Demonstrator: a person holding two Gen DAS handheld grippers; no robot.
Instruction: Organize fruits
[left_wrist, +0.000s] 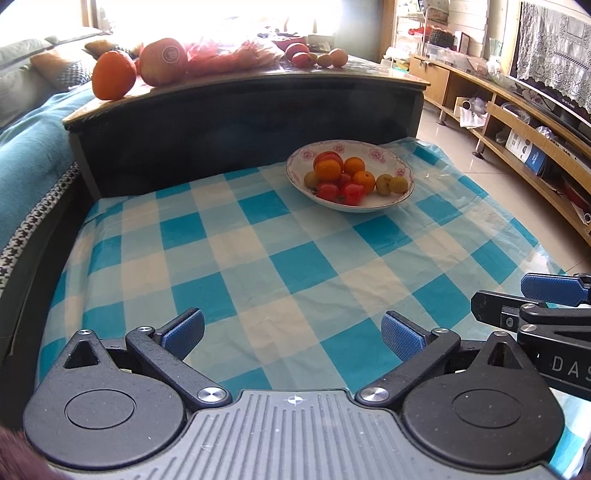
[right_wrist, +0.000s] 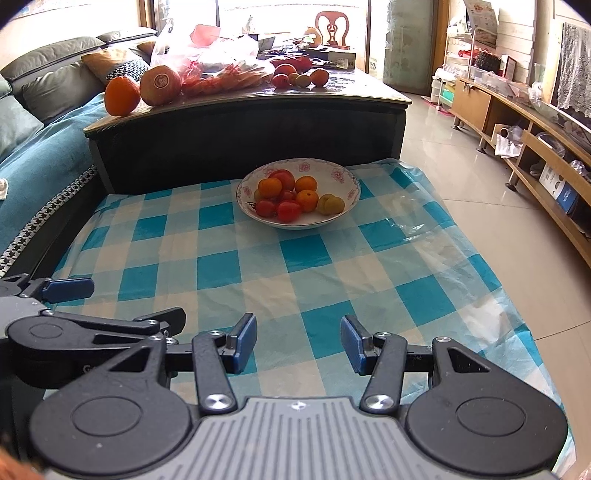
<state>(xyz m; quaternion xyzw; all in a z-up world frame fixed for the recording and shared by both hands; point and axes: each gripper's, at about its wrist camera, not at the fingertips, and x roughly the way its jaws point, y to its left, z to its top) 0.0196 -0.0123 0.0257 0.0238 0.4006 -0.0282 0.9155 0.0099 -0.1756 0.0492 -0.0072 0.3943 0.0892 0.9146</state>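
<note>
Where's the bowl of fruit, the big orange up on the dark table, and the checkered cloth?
bowl (right_wrist: 345, 184), right wrist view, bare flowered inner wall.
big orange (right_wrist: 122, 96), right wrist view, middle of its peel.
checkered cloth (left_wrist: 280, 258), left wrist view, a blue square near its middle.

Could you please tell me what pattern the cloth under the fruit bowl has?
Blue-and-white check cloth; clearest in the right wrist view.

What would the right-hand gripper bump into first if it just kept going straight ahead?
Probably the white floral-rimmed bowl of fruit. The right gripper, jaws open, points across bare blue-and-white checked tablecloth toward it. If it runs low, it could brush the cloth first; depth is hard to judge.
</note>
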